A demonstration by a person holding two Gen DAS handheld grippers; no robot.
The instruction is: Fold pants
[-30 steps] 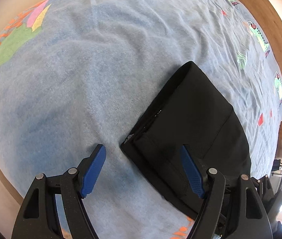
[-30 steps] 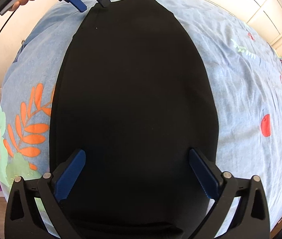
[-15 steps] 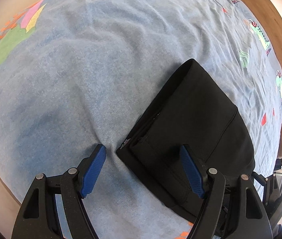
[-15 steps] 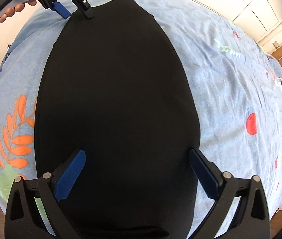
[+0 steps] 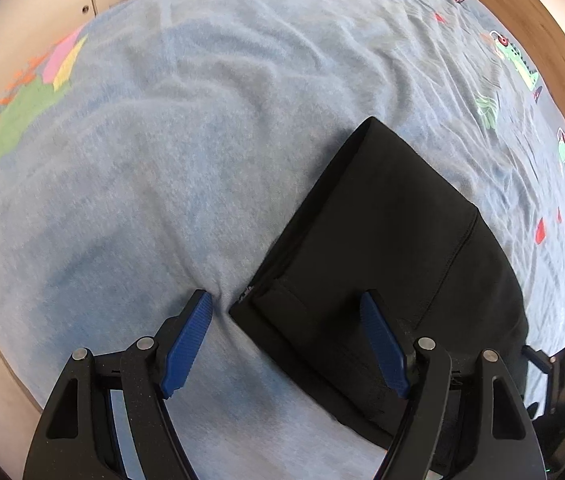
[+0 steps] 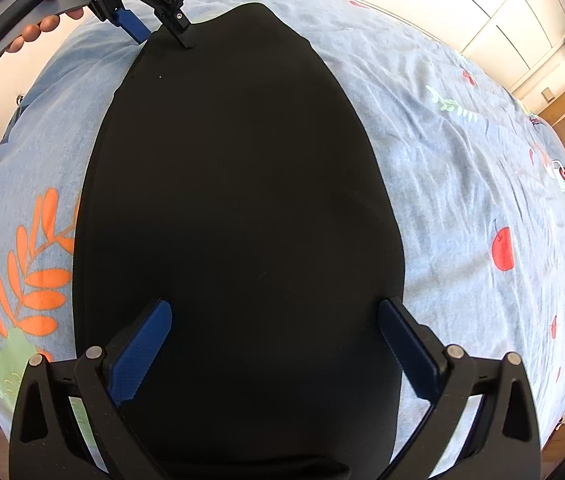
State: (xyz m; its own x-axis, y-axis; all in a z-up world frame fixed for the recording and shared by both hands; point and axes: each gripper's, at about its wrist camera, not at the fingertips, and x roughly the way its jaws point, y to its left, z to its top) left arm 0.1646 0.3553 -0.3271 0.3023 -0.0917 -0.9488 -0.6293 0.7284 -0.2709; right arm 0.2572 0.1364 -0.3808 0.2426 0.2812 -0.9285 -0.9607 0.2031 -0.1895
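Left wrist view shows the black pants [image 5: 382,248] lying flat on a bed covered with a light blue blanket [image 5: 186,152], folded into a long strip of several layers; a seam runs across the fabric and a zip end shows at the near corner. That corner sits between the fingers of the left gripper [image 5: 288,344], which stand apart: one blue pad over the blanket just beside the pants, the other over the black cloth, neither pressing on it as far as the picture shows.

Right wrist view has the pants [image 6: 238,208] filling the middle as a smooth, dark, matte strip running away from the camera. The right gripper [image 6: 274,354] hangs over the near end of the pants, its fingers spread wide with nothing clamped. At the far end of the pants a hand [image 6: 38,8] holds the left gripper [image 6: 158,34], whose body bears white lettering that reads partly as "enRobot.AI"

Beside the pants the blanket carries printed orange leaves [image 6: 34,264] and a red apple [image 6: 502,248]
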